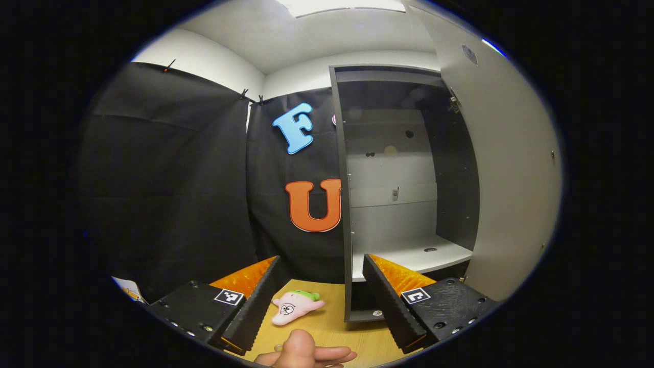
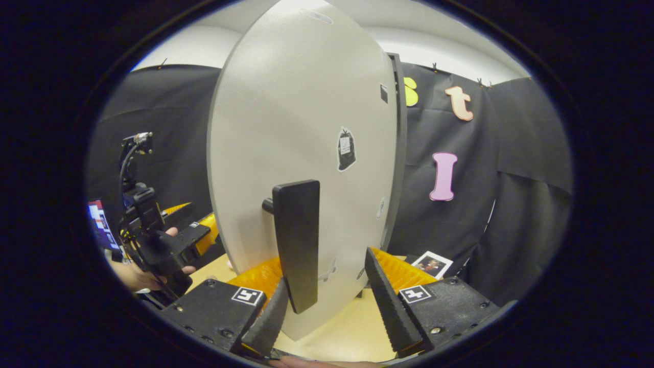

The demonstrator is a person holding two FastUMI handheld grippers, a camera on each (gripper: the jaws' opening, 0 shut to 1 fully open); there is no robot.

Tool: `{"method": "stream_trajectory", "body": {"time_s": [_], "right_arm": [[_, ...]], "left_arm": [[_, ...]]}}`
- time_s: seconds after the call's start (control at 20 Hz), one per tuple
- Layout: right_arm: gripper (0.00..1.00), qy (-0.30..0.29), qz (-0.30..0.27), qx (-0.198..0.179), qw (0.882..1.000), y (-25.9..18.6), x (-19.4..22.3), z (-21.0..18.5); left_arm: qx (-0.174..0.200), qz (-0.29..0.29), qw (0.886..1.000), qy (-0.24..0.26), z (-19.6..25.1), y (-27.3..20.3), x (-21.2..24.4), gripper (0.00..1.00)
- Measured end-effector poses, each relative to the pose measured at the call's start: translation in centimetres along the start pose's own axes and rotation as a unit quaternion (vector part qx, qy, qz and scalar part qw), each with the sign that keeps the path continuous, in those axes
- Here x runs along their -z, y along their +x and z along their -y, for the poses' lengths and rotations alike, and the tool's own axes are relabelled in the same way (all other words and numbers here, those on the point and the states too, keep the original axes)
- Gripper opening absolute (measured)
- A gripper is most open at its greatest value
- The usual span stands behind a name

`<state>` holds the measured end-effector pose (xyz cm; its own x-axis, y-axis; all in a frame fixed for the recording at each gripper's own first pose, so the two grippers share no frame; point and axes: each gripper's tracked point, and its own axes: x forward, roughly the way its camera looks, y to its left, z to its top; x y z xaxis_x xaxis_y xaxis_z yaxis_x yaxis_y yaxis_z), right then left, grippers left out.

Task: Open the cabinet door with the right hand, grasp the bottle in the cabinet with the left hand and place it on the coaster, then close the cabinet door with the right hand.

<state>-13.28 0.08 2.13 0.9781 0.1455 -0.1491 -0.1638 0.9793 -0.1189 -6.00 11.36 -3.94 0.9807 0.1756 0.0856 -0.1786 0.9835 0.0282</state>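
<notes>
The grey cabinet (image 1: 341, 204) stands with its white door (image 1: 511, 168) swung wide to the right. Inside I see a white shelf (image 1: 409, 253) and a pale back wall. My left gripper (image 1: 322, 258) is open in front of the cabinet's left edge, above the wooden table, with nothing between its fingers. In the right gripper view the door's outer face (image 2: 306, 128) is close, with its black bar handle (image 2: 297, 240). My right gripper (image 2: 327, 271) is open, with the handle's lower end between the fingers, close to the left one. The left gripper (image 2: 158, 245), held by a hand, shows beyond the door's edge.
A pink plush toy (image 1: 295, 306) lies on the wooden table (image 1: 332, 327) just ahead of the left fingers. A thumb (image 1: 299, 347) shows at the bottom. A small picture card (image 2: 431, 265) lies on the table by the cloth wall, right of the door.
</notes>
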Motion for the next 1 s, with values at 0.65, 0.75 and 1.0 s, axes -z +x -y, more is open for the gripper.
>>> {"method": "stream_trajectory", "body": {"time_s": [0.65,0.75,1.0], "right_arm": [[0.83,-0.043,-0.042,0.040,0.997,-3.2,0.3,-0.6],[0.83,-0.044,-0.040,0.031,0.998,-2.2,0.1,-1.4],[0.83,-0.049,-0.038,-0.046,0.997,1.2,-0.7,-4.5]], "left_arm": [[0.065,-0.007,0.998,-0.017,0.8,3.8,3.0,0.96],[0.067,-0.007,0.998,-0.008,0.3,4.1,3.1,0.96],[0.034,-0.004,0.999,0.016,-1.3,4.0,2.4,0.96]]}}
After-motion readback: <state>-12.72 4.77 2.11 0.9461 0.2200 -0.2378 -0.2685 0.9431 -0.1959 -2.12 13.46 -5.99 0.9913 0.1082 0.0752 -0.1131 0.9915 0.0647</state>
